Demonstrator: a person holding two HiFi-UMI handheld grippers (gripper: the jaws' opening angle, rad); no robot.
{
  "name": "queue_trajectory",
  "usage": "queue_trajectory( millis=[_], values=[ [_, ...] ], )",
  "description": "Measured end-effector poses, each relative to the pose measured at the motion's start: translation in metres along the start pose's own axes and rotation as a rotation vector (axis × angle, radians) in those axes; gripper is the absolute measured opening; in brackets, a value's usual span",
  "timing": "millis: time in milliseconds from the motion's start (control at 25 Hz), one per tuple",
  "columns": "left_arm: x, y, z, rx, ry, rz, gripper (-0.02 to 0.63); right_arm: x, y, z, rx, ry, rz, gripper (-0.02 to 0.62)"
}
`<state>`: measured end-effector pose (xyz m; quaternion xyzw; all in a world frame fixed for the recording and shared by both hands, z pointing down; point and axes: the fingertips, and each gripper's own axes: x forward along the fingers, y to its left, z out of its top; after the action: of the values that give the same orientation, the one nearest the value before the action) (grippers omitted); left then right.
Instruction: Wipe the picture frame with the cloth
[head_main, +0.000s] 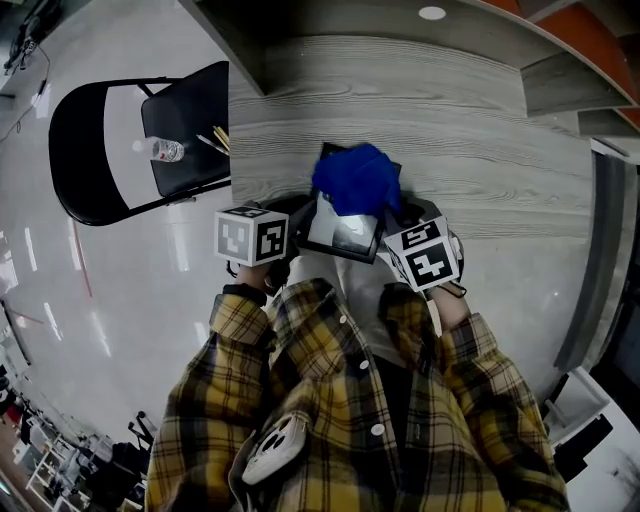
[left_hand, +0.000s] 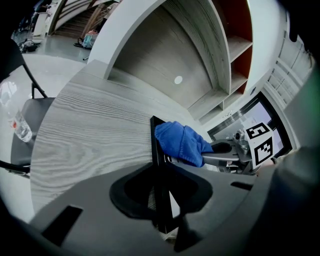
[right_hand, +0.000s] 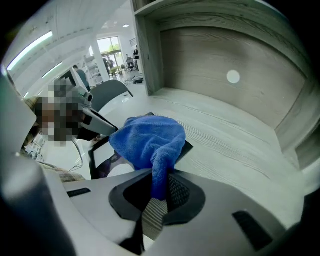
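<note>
A black picture frame (head_main: 345, 232) with a glossy pane is held tilted just off the near edge of the grey wood-grain table (head_main: 470, 150). My left gripper (left_hand: 161, 200) is shut on the frame's (left_hand: 156, 150) thin black edge. A blue cloth (head_main: 355, 178) lies bunched over the frame's far upper part. My right gripper (right_hand: 159, 192) is shut on a hanging fold of the cloth (right_hand: 147, 139), which rests on the frame (right_hand: 100, 155). In the head view both marker cubes sit beside the frame, and the jaws are mostly hidden under them.
A black folding chair (head_main: 110, 150) stands left of the table with a water bottle (head_main: 165, 150) and some thin sticks (head_main: 216, 140) on its seat. Shelving (left_hand: 235, 55) rises behind the table. A small white disc (head_main: 432, 13) sits on the back panel.
</note>
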<state>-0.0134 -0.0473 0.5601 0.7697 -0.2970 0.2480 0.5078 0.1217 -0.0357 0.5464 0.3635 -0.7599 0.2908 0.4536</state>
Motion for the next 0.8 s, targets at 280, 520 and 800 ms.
queue_trajectory(
  millis=[280,520,800],
  values=[
    [0.001,0.000,-0.002,-0.004,0.005,-0.008,0.075,-0.016,-0.016,-0.035,0.091,0.008,-0.025,0.041],
    [0.001,0.000,-0.001,-0.002,0.007,-0.007,0.074,-0.062,0.050,0.035,0.213,-0.227,0.214,0.041],
    [0.001,0.001,-0.001,-0.002,0.006,-0.007,0.074,-0.022,0.126,0.051,0.314,-0.178,0.417,0.041]
  ],
)
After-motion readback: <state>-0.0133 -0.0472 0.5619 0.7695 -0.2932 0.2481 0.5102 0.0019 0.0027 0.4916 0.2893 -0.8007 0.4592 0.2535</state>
